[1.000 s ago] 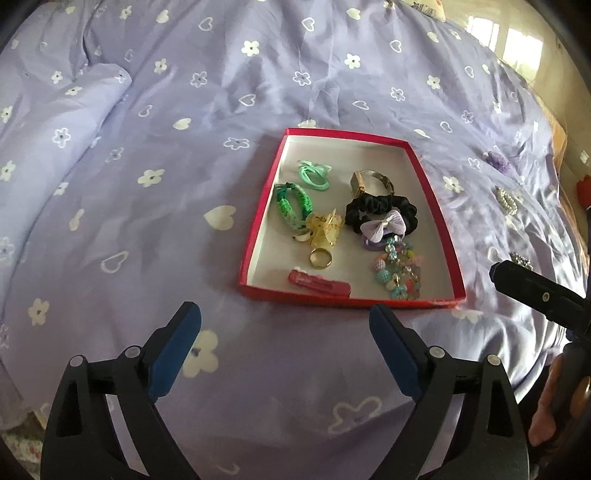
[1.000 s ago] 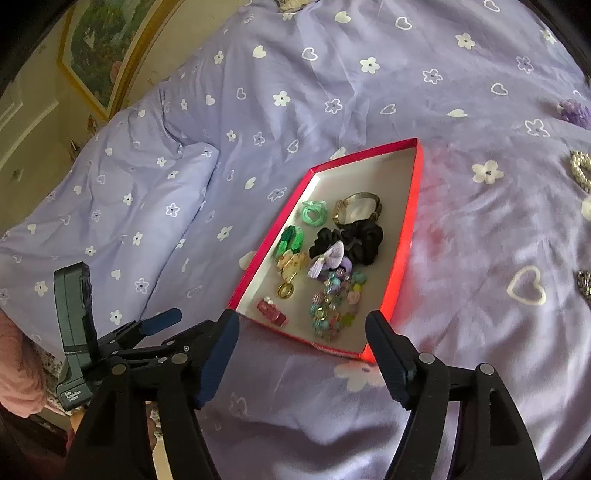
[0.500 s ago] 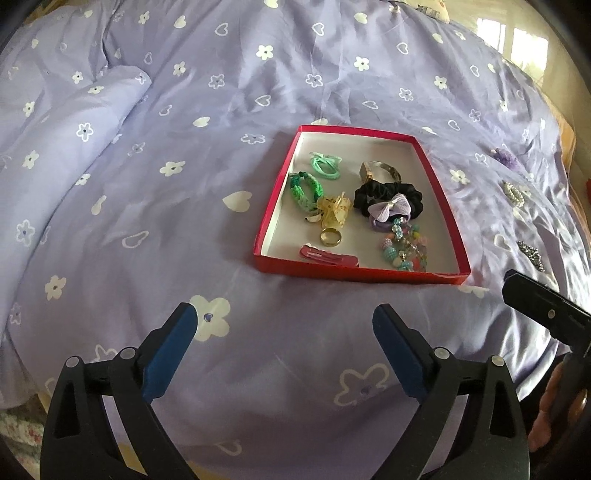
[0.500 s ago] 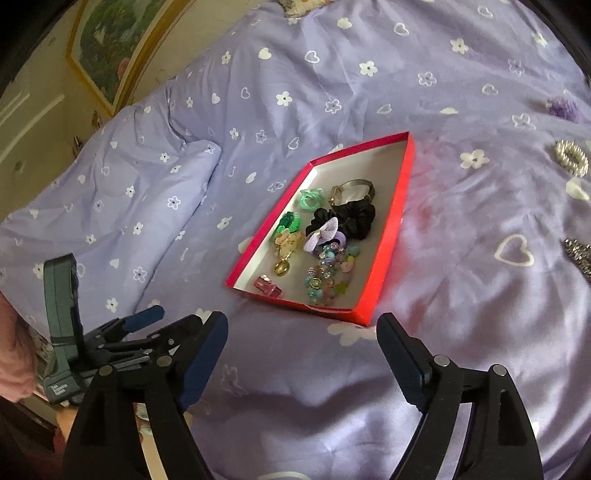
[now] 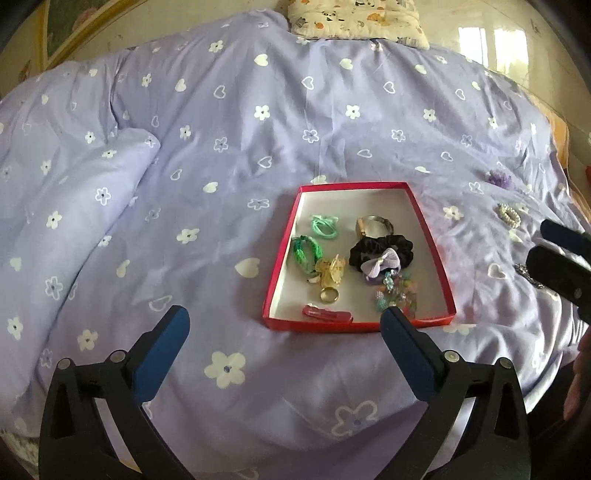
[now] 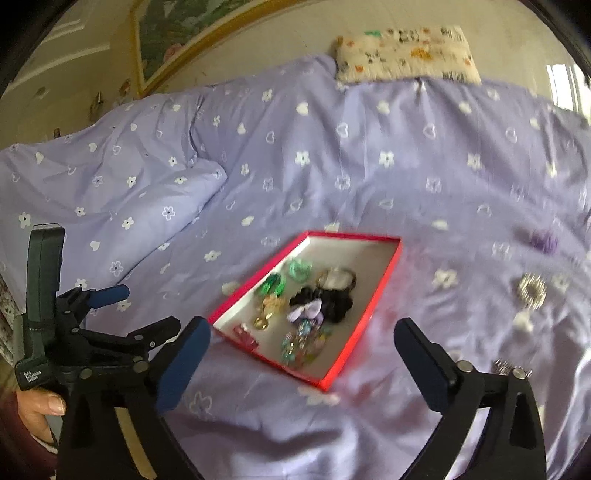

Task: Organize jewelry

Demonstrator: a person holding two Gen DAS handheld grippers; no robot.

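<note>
A red tray (image 5: 284, 243) lies on the lilac duvet and holds green hair ties (image 5: 324, 226), a watch (image 5: 373, 224), a black scrunchie (image 5: 384, 248), a gold ring (image 5: 328, 295), a red clip (image 5: 327, 314) and a bead bracelet (image 5: 397, 295). Right of the tray, loose on the duvet, are a purple piece (image 5: 500, 180), a pearl bracelet (image 5: 509, 216) and a silver piece (image 5: 528, 275). My left gripper (image 5: 284, 313) hangs before the tray's near edge, its jaws opening with nothing between them. My right gripper (image 6: 302, 325), in a blurred view, is also opening and empty, above the tray's near corner.
A patterned pillow (image 5: 354, 18) lies at the head of the bed. A folded bulge of duvet (image 5: 74, 206) rises at the left. A framed picture (image 6: 184, 37) hangs on the wall. A person's hand (image 6: 40, 410) holds the left gripper's handle.
Both grippers have risen and drawn back from the tray, which now looks farther off. The pillow and wall have come into view. Both pairs of jaws stand wider.
</note>
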